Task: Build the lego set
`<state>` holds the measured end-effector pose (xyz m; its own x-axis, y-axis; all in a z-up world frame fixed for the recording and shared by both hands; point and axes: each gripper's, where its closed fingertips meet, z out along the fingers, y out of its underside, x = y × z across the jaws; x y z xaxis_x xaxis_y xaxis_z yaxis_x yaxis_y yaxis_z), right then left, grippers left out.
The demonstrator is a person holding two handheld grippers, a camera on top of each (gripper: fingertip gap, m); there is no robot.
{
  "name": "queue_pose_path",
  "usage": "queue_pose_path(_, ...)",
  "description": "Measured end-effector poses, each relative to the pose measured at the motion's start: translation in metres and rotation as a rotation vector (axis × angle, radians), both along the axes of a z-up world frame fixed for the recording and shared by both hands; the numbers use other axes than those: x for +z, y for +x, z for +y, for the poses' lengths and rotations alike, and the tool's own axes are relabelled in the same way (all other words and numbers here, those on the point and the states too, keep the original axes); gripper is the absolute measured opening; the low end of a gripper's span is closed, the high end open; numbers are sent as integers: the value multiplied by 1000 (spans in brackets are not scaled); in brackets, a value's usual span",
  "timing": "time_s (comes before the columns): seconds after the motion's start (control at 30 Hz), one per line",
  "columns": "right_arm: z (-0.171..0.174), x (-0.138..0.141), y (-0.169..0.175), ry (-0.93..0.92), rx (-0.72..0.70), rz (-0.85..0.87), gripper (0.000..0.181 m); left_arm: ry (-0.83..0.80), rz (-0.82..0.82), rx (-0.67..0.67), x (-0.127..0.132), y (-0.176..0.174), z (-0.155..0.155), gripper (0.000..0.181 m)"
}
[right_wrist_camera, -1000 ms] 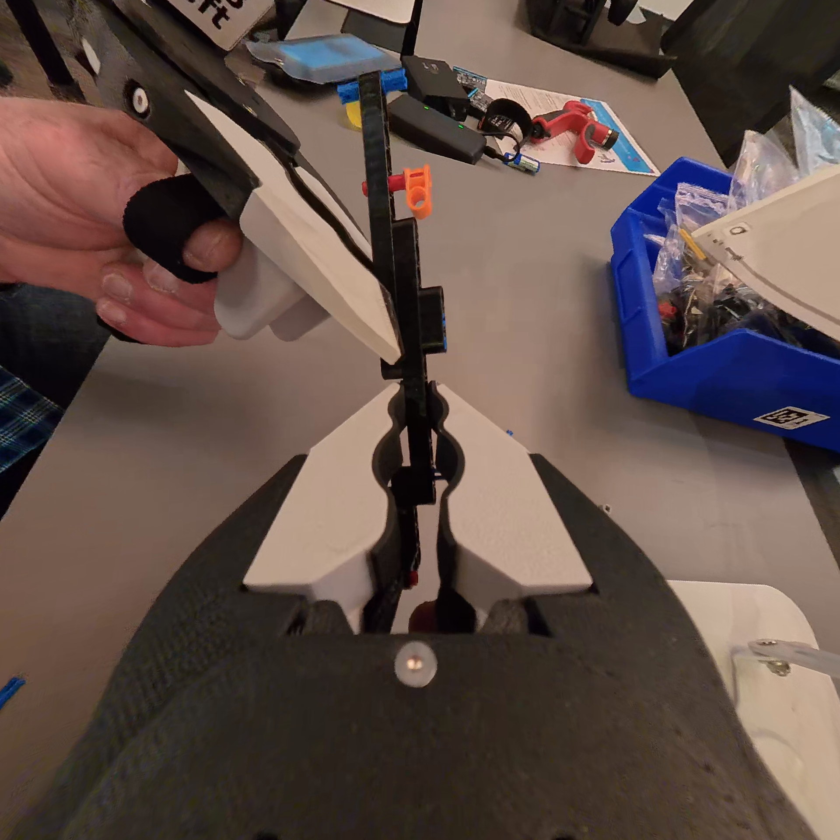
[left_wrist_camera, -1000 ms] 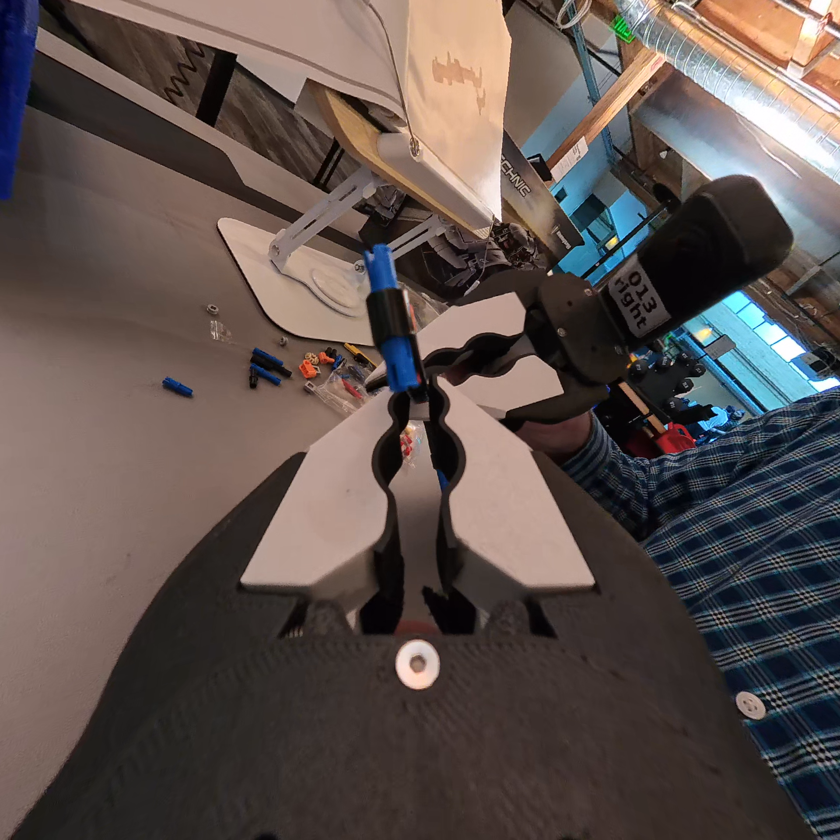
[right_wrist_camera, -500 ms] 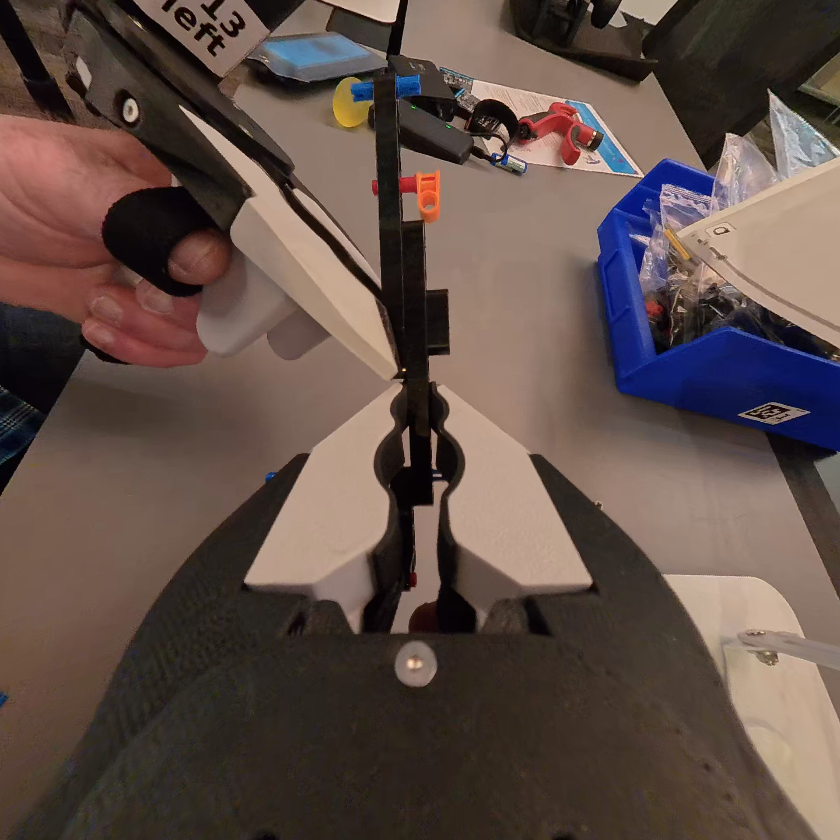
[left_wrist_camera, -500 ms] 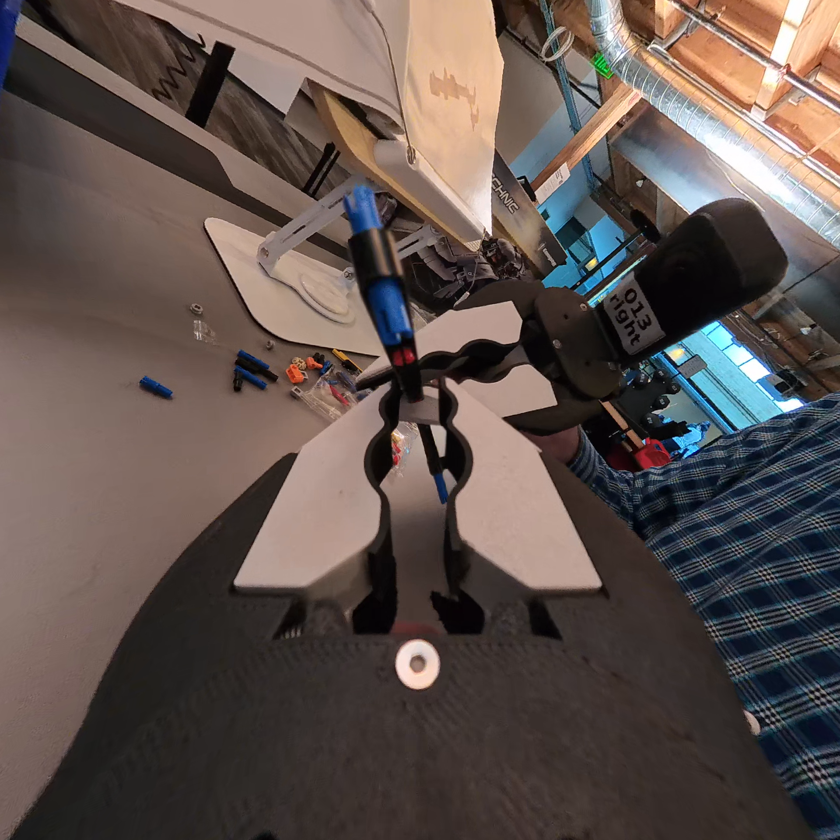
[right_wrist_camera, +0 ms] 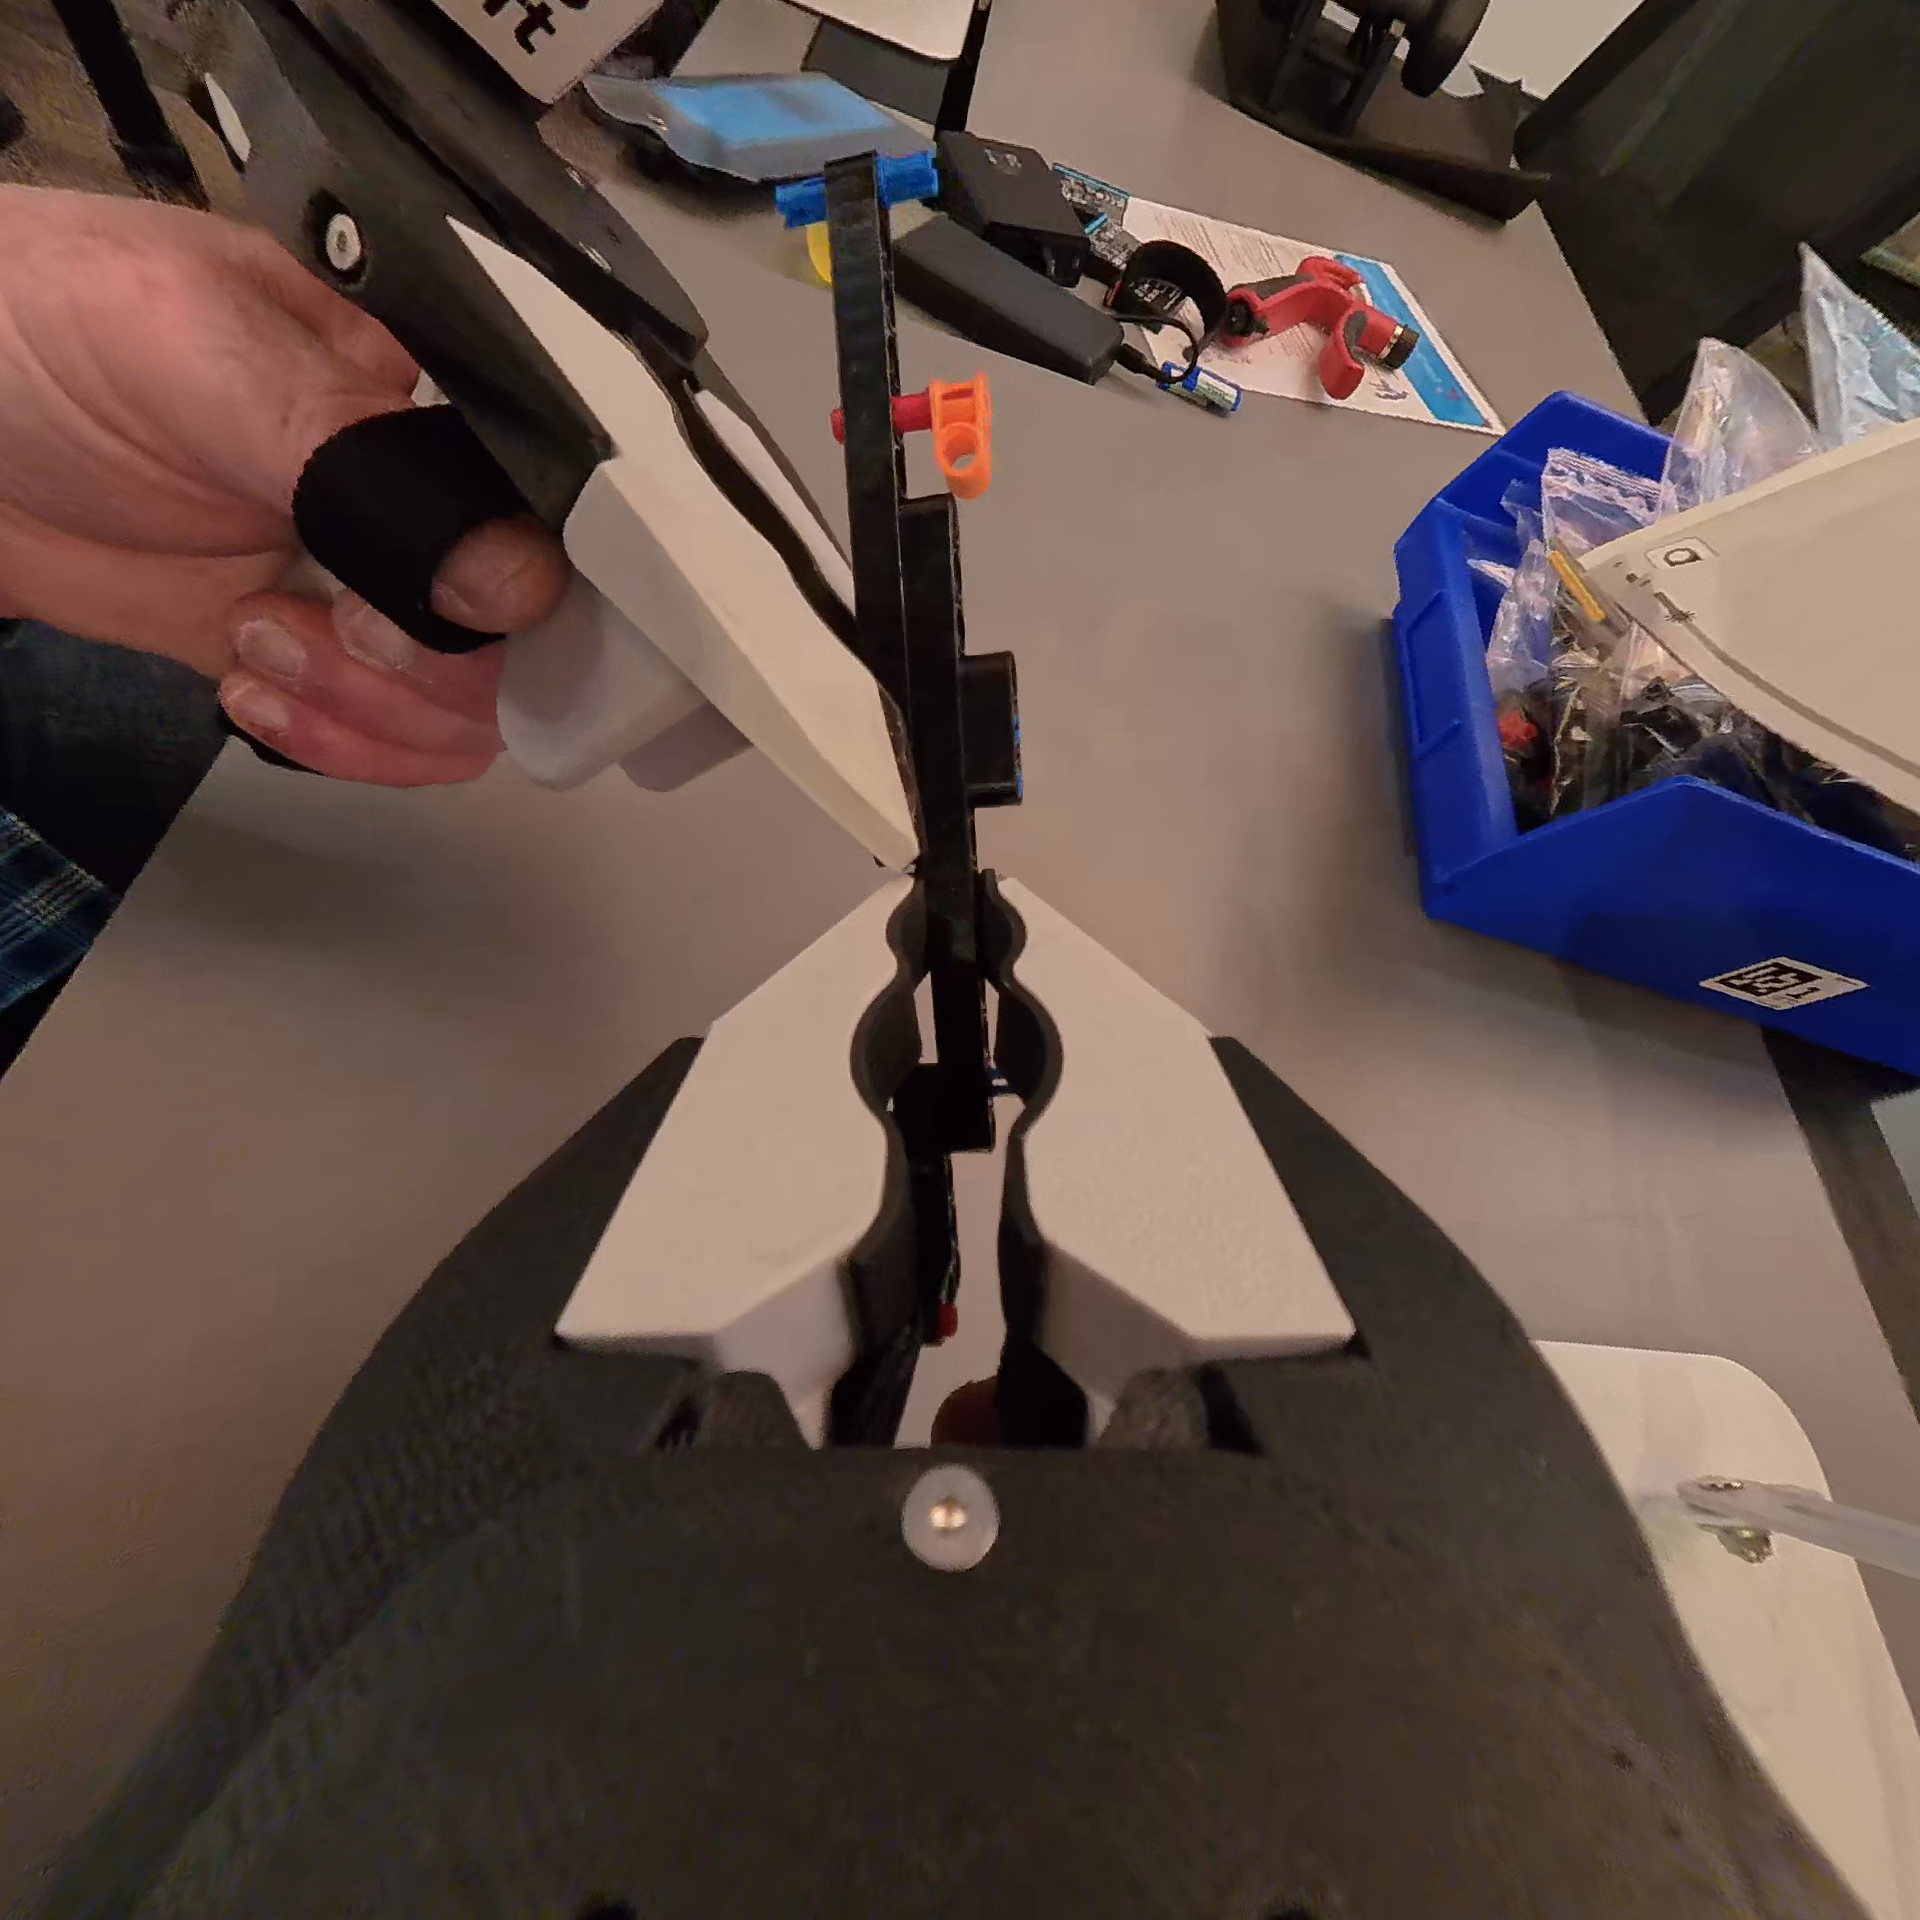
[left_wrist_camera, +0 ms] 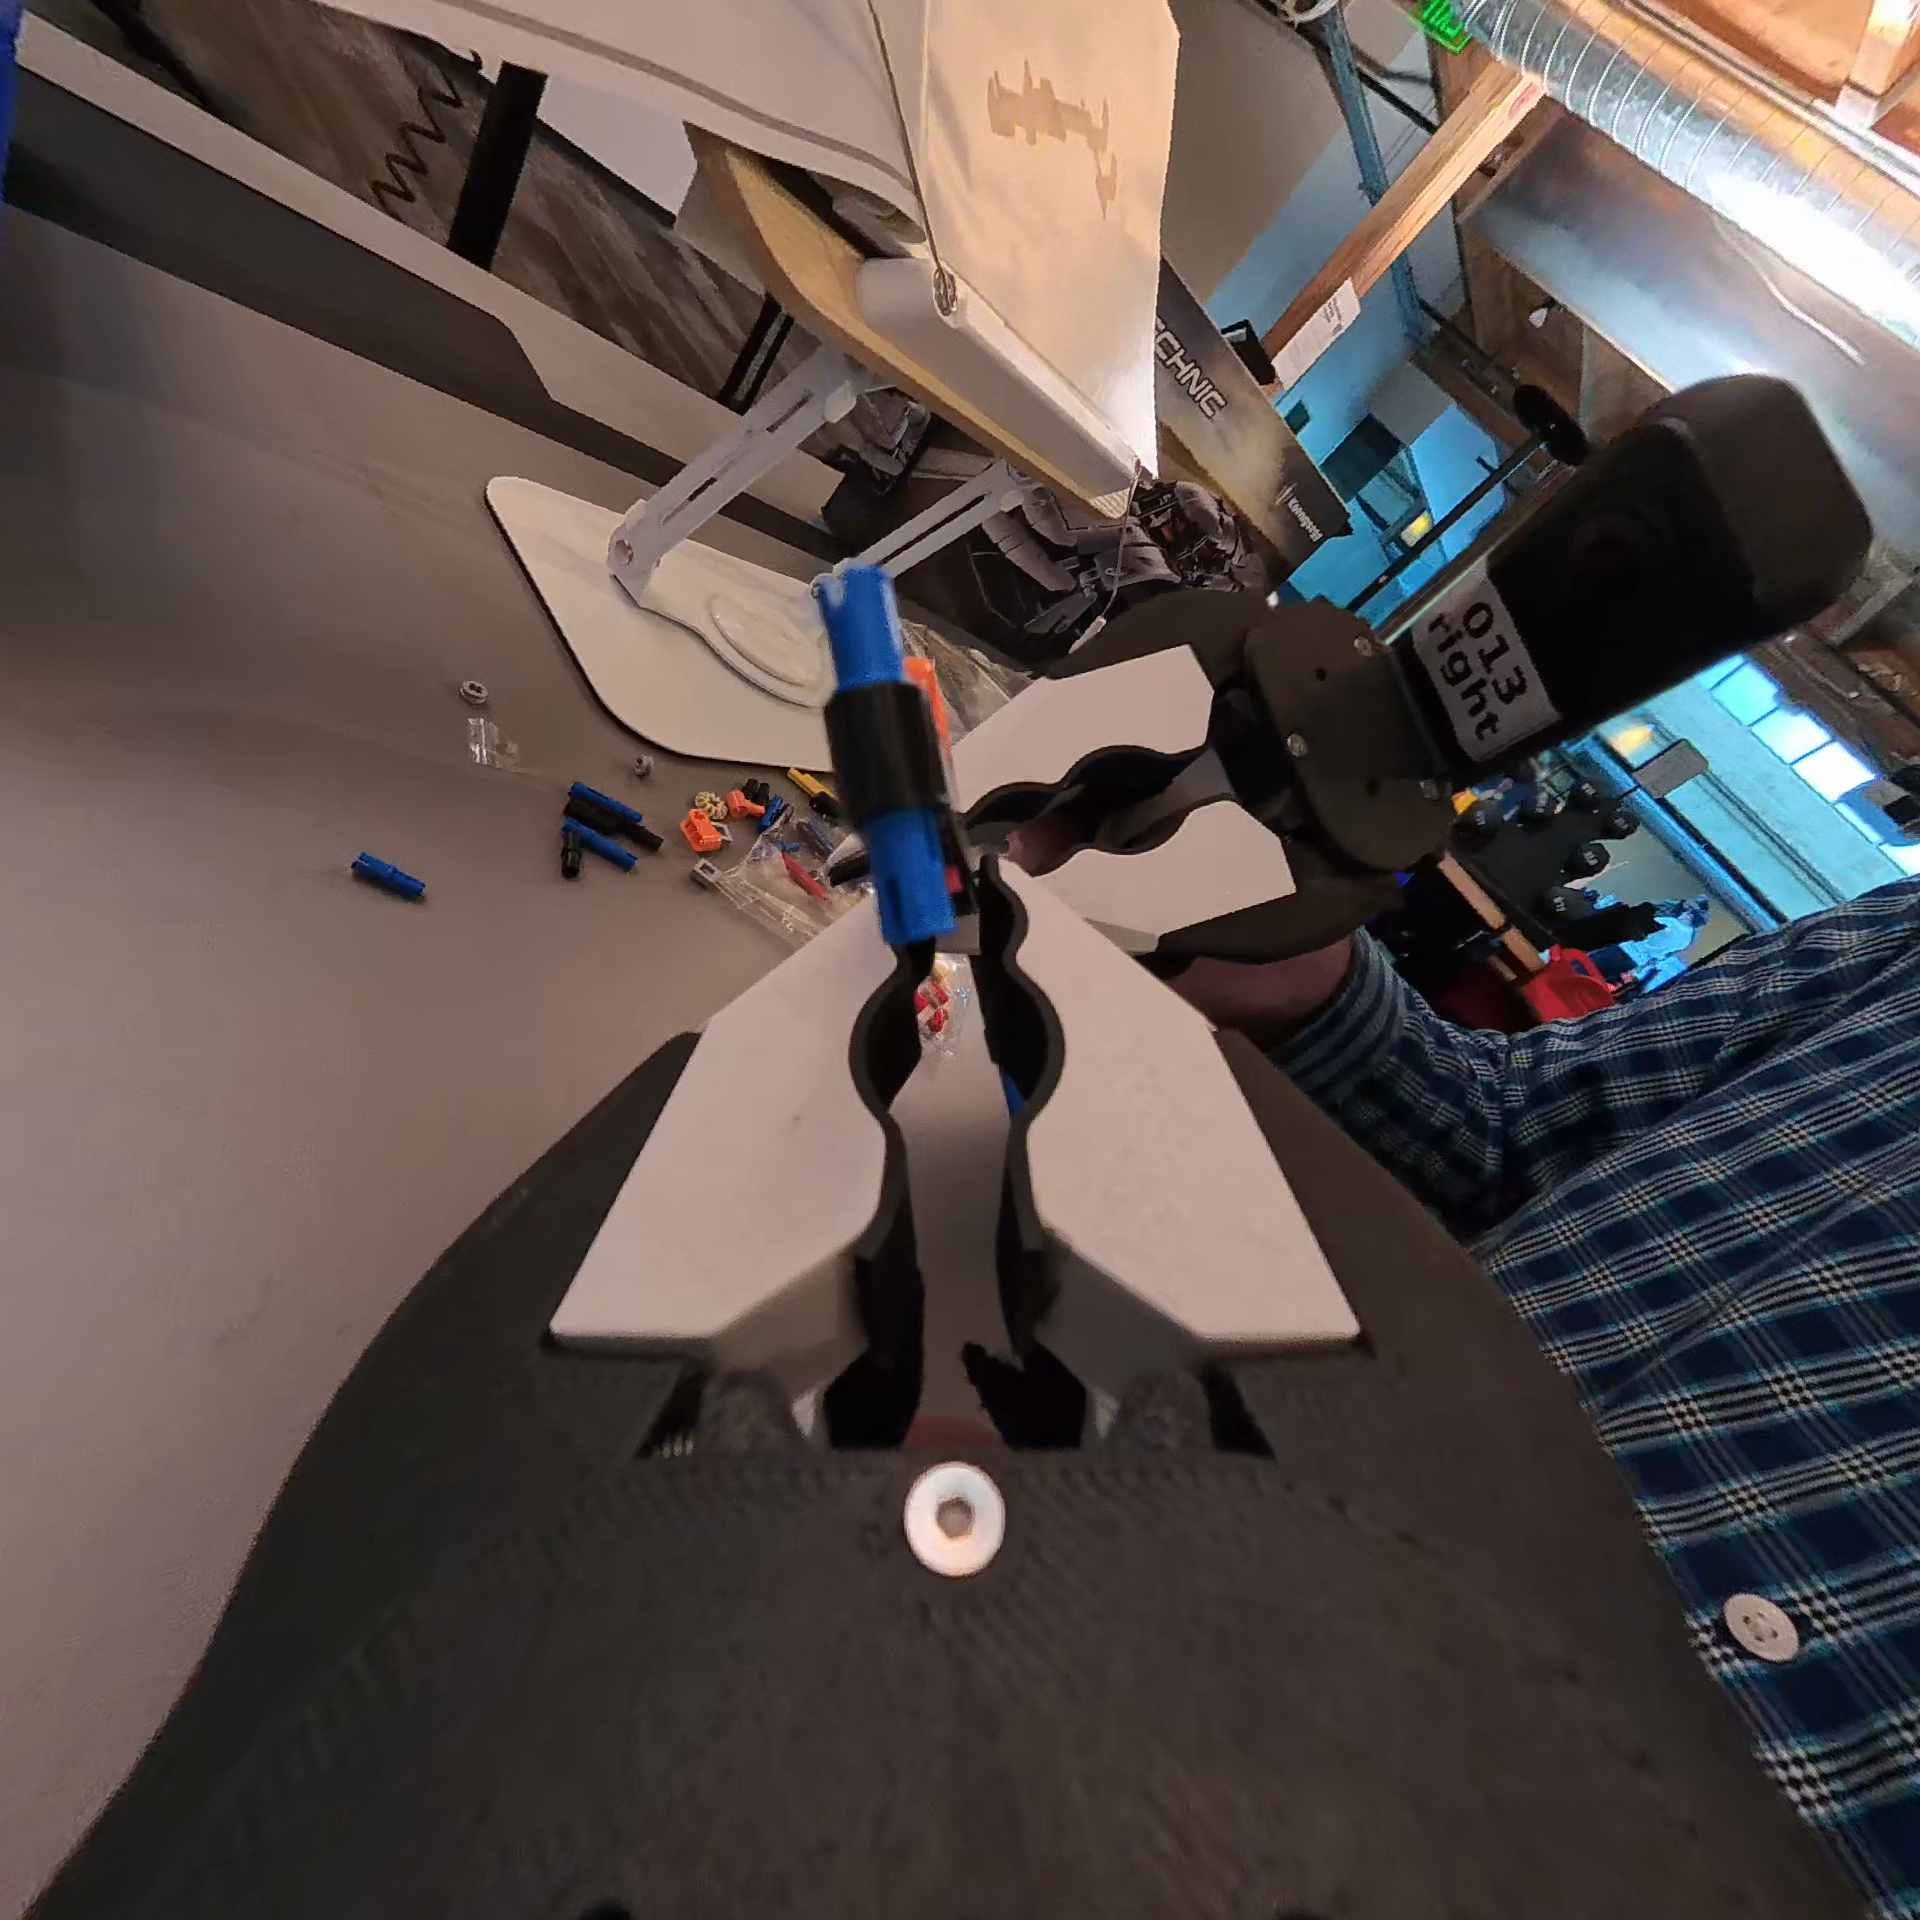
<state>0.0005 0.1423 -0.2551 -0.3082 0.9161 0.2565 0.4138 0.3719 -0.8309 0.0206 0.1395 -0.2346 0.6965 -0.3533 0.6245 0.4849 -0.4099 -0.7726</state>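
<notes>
A long black lego beam assembly (right_wrist_camera: 940, 644) stands up between my right gripper's (right_wrist_camera: 951, 894) fingers, which are shut on its lower end. It carries an orange connector (right_wrist_camera: 961, 431) on a red pin and a blue pin (right_wrist_camera: 904, 177) at the top. My left gripper (right_wrist_camera: 899, 831) comes in from the left, held by a hand, its tips against the beam just above the right fingers. In the left wrist view the left gripper (left_wrist_camera: 951, 920) is nearly closed, pinching the assembly (left_wrist_camera: 883, 758) seen end-on. The right gripper (left_wrist_camera: 977, 831) holds it from behind.
A blue bin (right_wrist_camera: 1621, 883) of bagged parts sits at the right. Loose lego pieces (left_wrist_camera: 603, 821) and a lone blue pin (left_wrist_camera: 387, 875) lie on the grey table. A white stand base (left_wrist_camera: 644, 623) holds the booklet (left_wrist_camera: 1039, 208). Black adapters (right_wrist_camera: 997, 301) and a red tool (right_wrist_camera: 1309, 312) lie behind. Only a small space, under 4 cm, lies between the two pairs of fingers.
The left gripper's jaws widened slightly, then narrowed again at the beam. The assembly tilted and shifted a little between the two grippers. The right gripper kept its hold.
</notes>
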Motion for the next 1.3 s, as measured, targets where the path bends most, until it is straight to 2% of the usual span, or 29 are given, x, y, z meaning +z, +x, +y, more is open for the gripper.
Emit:
queue_pose_path(0.4, -12, -8, 7, -136, 84, -70, 6, -38, 121, -67, -8, 6, -11, 7)
queue_pose_path(0.57, -13, -9, 6, -155, 90, -81, 6, -64, 50, -55, -8, 5, -9, 7)
queue_pose_path(0.63, -11, -12, 6, -128, 96, -94, 8, -83, 27, -42, -13, 4, -8, 6)
queue_pose_path(0.73, -3, -11, 11, -65, 100, -94, 30, -76, -41, -11, -11, -3, -7, 5)
queue_pose_path(0.87, 3, 5, 15, -86, 102, -44, 21, -74, -62, -3, -11, -4, -6, 5)
queue_pose_path(1.03, -4, -10, 17, 19, 134, -101, 17, -77, -58, -7, -12, 0, -4, 6)
queue_pose_path(1.3, -7, -13, 11, 111, 112, -80, 18, -77, -102, 40, -13, -7, -5, 6)
